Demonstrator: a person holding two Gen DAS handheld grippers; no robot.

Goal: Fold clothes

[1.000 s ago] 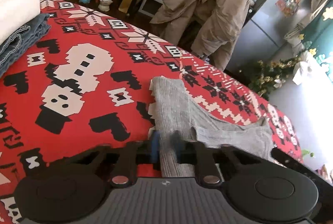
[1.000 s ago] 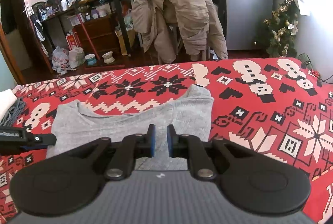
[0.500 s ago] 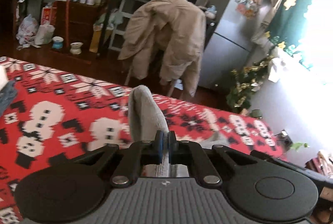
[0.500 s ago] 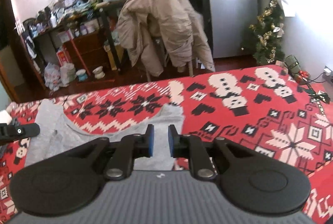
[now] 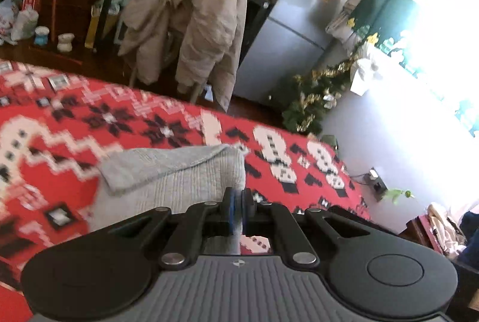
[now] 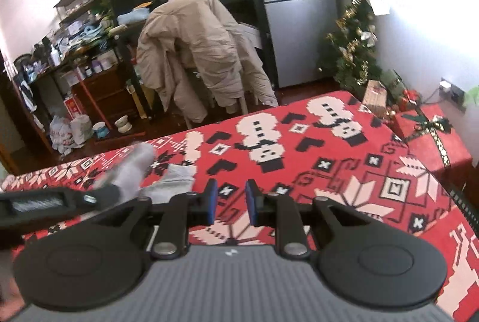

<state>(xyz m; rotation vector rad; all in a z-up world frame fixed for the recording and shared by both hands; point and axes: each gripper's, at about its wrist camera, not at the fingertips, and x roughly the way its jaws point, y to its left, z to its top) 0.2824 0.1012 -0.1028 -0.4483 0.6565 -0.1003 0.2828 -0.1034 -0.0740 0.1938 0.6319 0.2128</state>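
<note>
Carried across since a second ago, the grey top (image 5: 179, 175) lay doubled on the red tabletop (image 5: 299, 160).
We kept the left hand-held gripper (image 5: 236, 211) pinching its edge while the right hand-held gripper (image 6: 229, 202), jaws just opening, held nothing; one-sided pulling could skew the fold.

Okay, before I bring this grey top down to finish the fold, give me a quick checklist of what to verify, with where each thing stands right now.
1. Left gripper clamped on the grey knit top: ok, pads pinch the fabric.
2. Right gripper clear of fabric: ok, its jaws have just been opening with nothing between them.
3. Lifted edge doubled over the top's lower layer: ok.
4. Fold edges aligned: cannot tell, the near part is hidden by the gripper.
5. Landing area on the red patterned blanket clear: ok.
</note>
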